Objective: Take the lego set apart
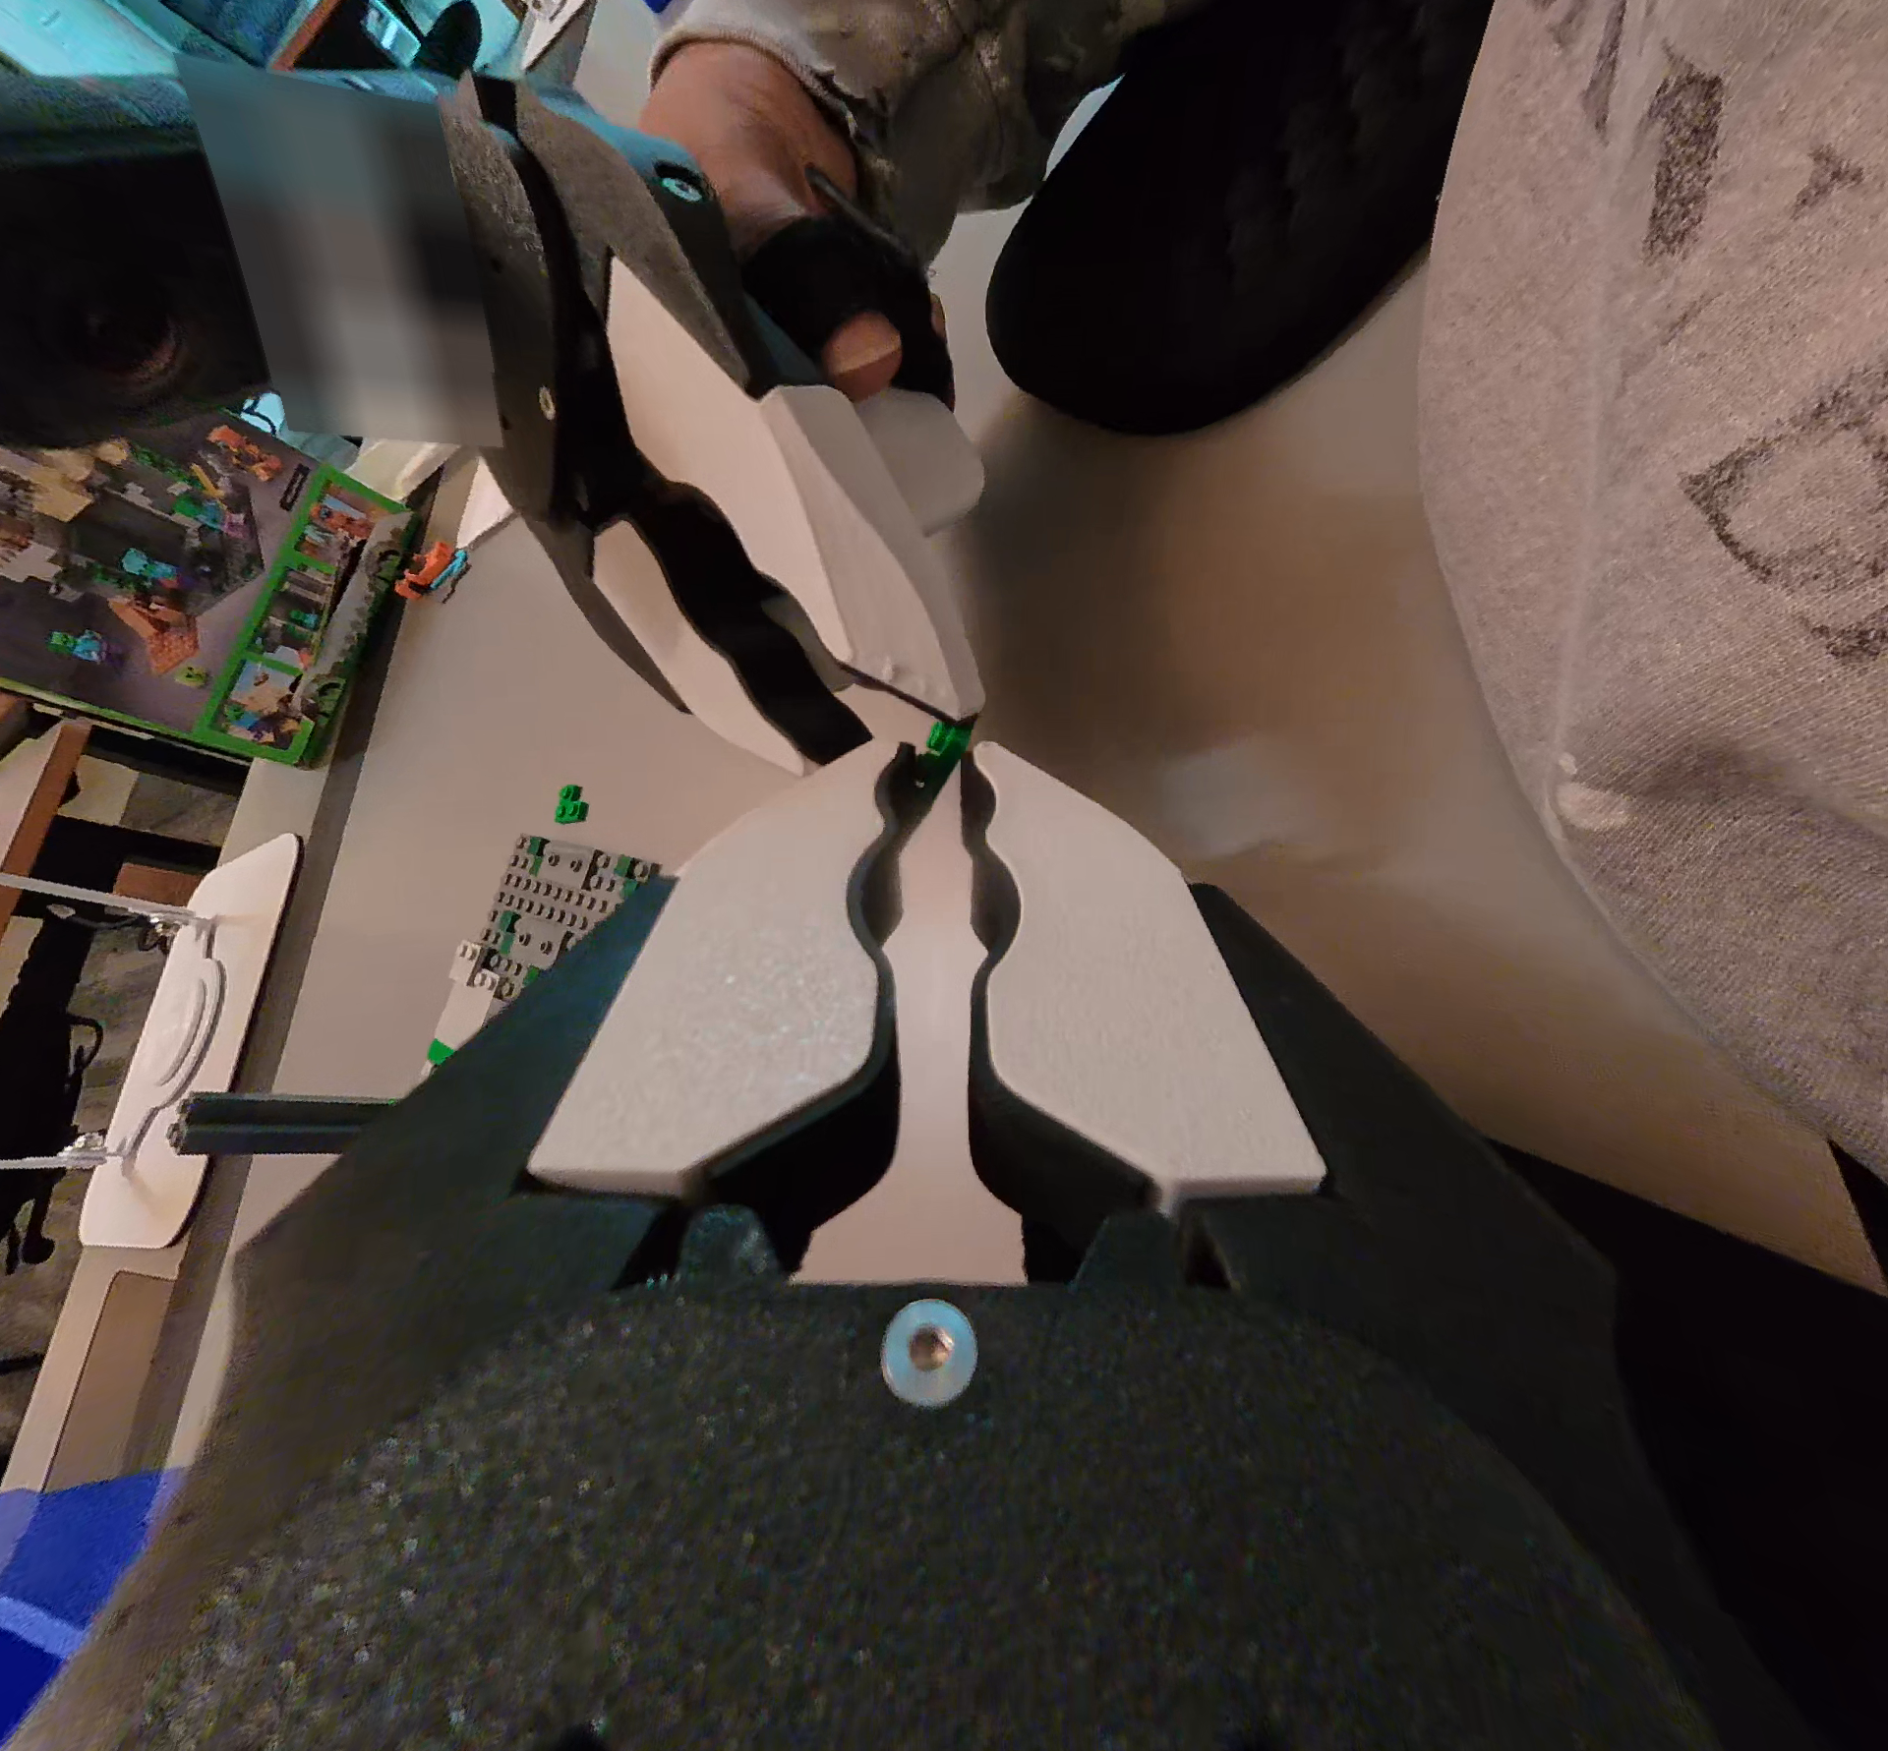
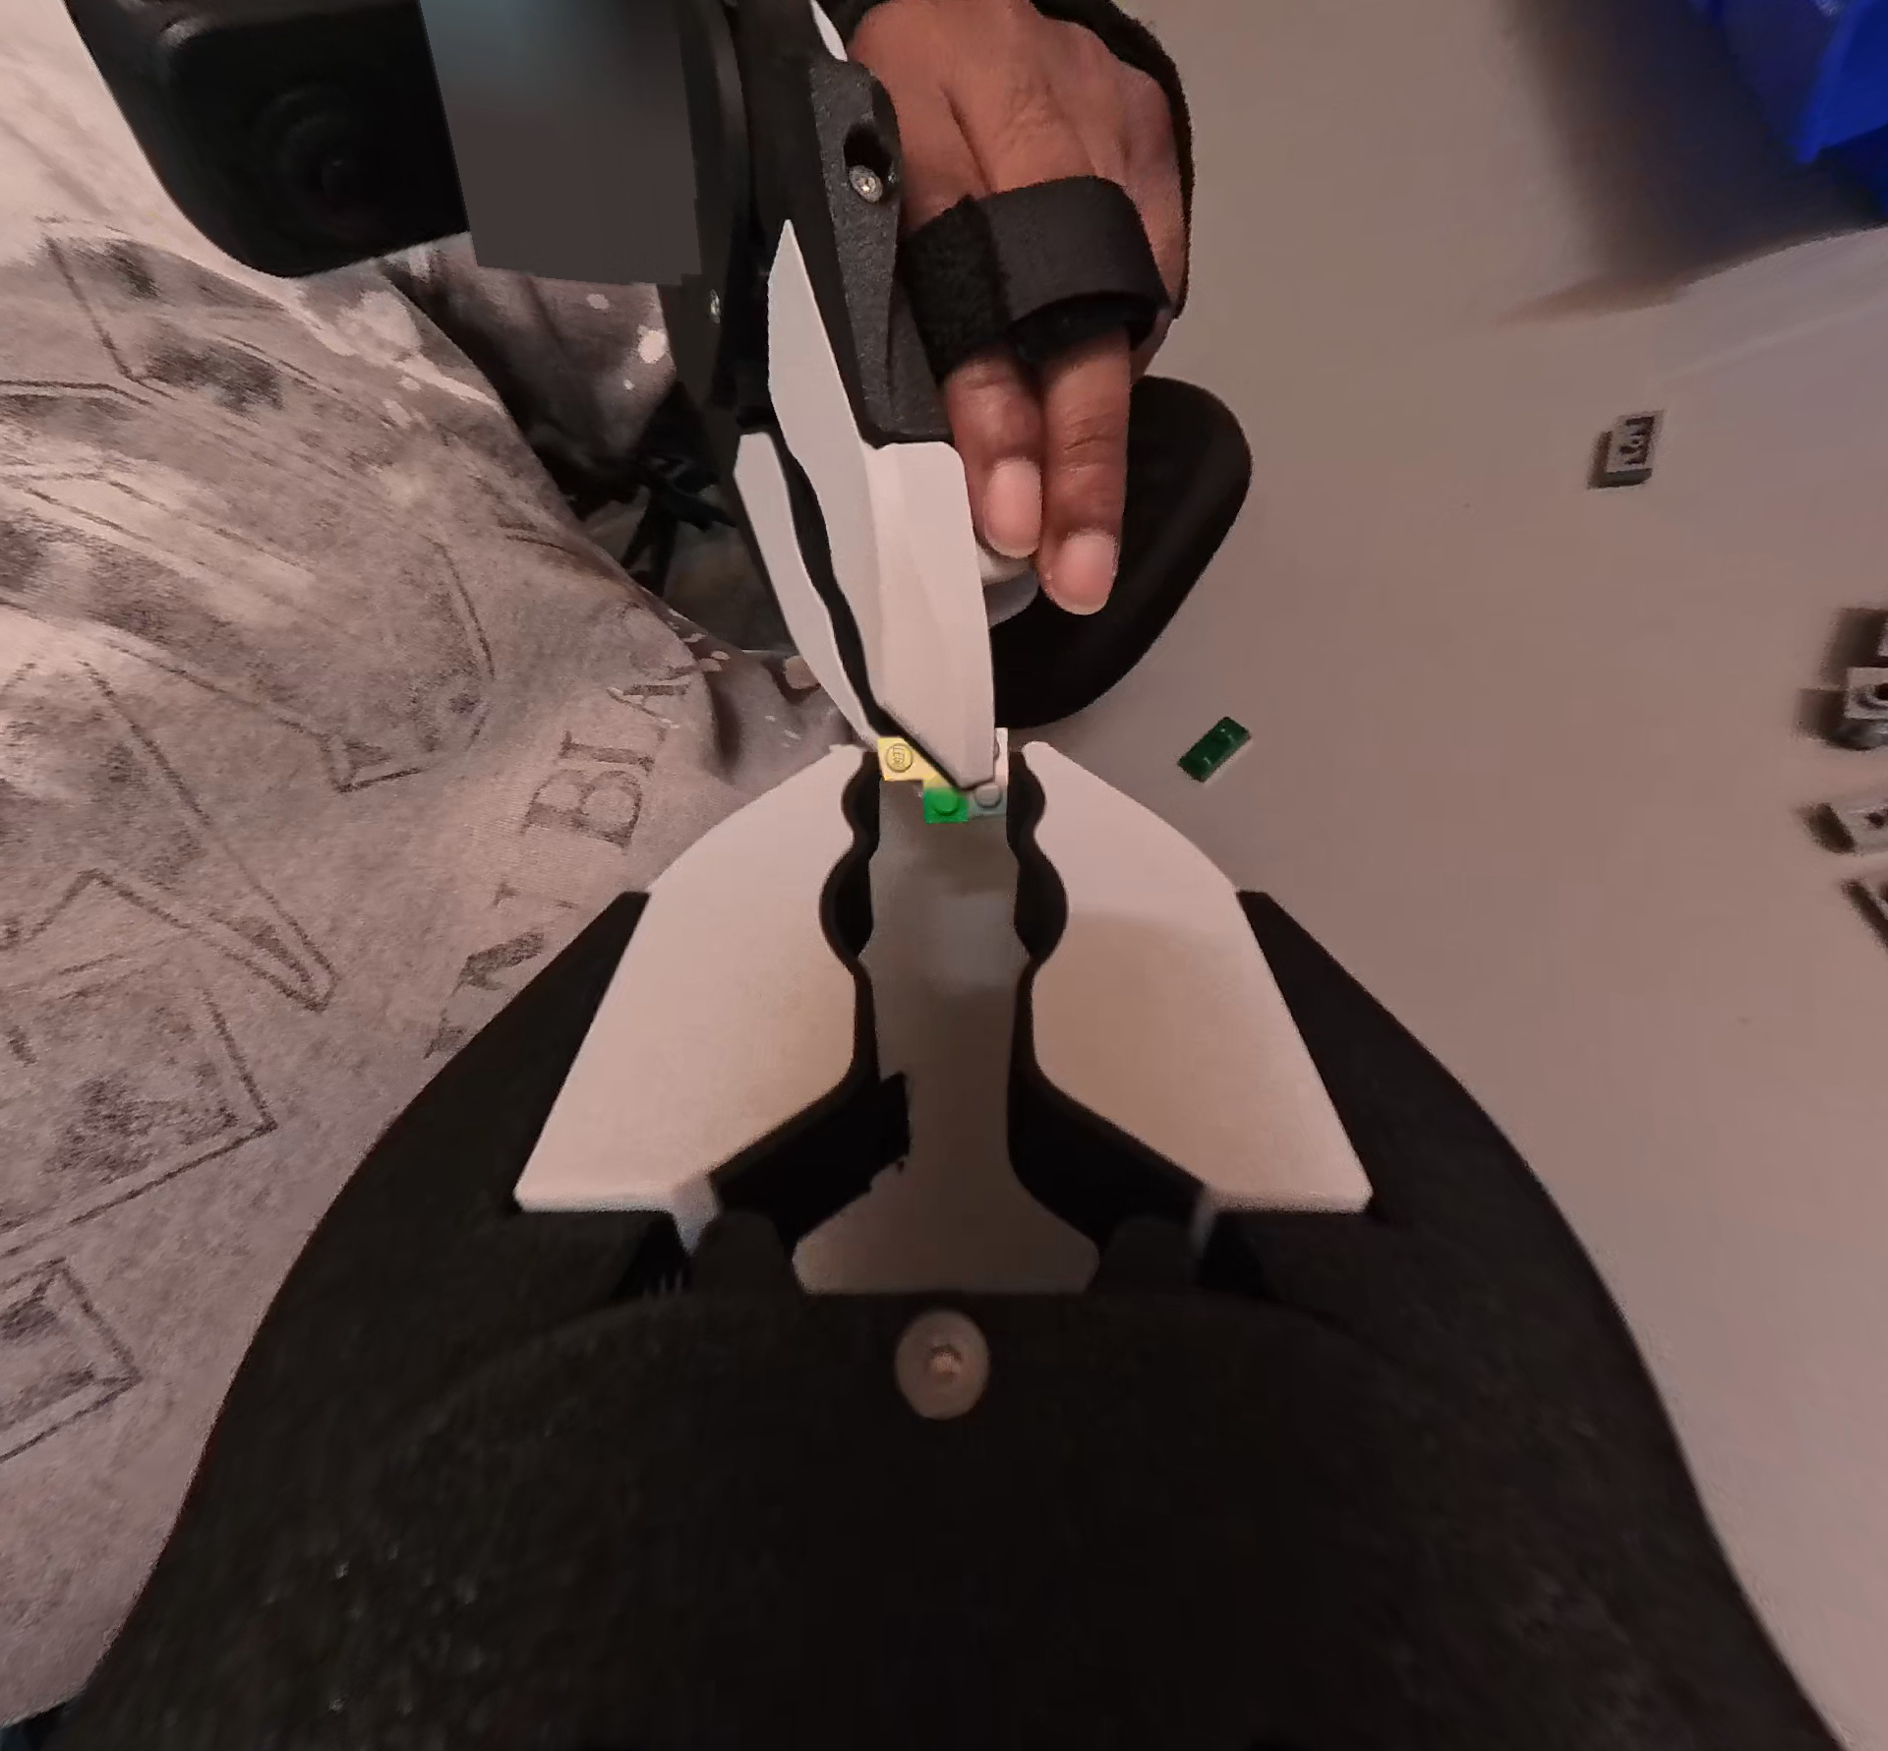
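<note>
Your left gripper and right gripper both have their fingers pinched on one small lego cluster of green, yellow and grey pieces, tips meeting above the tabletop. Farther off lie a loose green brick and the grey baseplate.

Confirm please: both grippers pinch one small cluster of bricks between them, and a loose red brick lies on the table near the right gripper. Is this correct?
Not quite: the loose brick is green, not red, as the right wrist view shows. The rest holds: the left gripper and right gripper both pinch the small cluster above the table.
</note>
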### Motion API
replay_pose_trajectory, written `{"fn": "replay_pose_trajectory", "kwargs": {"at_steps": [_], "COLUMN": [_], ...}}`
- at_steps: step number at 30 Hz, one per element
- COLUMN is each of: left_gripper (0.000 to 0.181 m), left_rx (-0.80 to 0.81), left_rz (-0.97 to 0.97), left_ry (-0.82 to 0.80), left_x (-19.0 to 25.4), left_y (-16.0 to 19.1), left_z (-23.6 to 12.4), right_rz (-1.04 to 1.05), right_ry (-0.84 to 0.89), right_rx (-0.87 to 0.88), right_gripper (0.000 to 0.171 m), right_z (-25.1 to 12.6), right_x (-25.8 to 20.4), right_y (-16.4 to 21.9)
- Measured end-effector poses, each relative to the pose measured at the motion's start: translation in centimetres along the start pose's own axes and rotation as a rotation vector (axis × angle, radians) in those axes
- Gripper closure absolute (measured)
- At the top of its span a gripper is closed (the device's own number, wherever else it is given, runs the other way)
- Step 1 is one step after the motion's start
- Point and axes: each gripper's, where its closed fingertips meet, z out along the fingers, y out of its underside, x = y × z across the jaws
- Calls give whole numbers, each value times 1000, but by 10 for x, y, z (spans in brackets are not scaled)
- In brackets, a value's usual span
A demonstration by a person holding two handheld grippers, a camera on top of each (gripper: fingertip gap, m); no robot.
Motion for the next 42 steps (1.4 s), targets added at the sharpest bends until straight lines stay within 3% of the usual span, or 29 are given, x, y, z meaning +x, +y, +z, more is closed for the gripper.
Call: {"fn": "replay_pose_trajectory", "kwargs": {"at_steps": [7, 10, 15, 19, 23, 26, 29, 35, 42], "left_gripper": [176, 176, 176, 176, 177, 175, 164, 154, 155], "left_rx": [43, 37, -7, -87, -233, -327, -357, -342, -109], "left_rz": [-73, -95, -165, -277, -456, -625, -705, -596, -368], "left_ry": [23, 18, -71, -289, -523, -579, -581, -556, -295], "left_x": [0, -3, -28, -80, -134, -150, -153, -145, -90], "left_y": [-4, 0, 20, 52, 106, 143, 159, 143, 64], "left_z": [-5, -7, -23, -56, -101, -121, -126, -116, -74], "right_rz": [25, 22, -65, -197, -351, -417, -412, -379, -228], "right_ry": [-64, -64, 130, 269, 397, 465, 459, 439, 323], "right_rx": [47, 49, -38, -164, -308, -409, -441, -434, -201], "right_gripper": [151, 144, 141, 143, 144, 145, 153, 164, 164], "right_z": [-3, -3, -5, 3, 17, 24, 29, 27, 12], "right_x": [-7, -7, 17, 27, 37, 45, 47, 46, 34], "right_y": [-6, -7, 6, 22, 36, 45, 49, 50, 22]}}
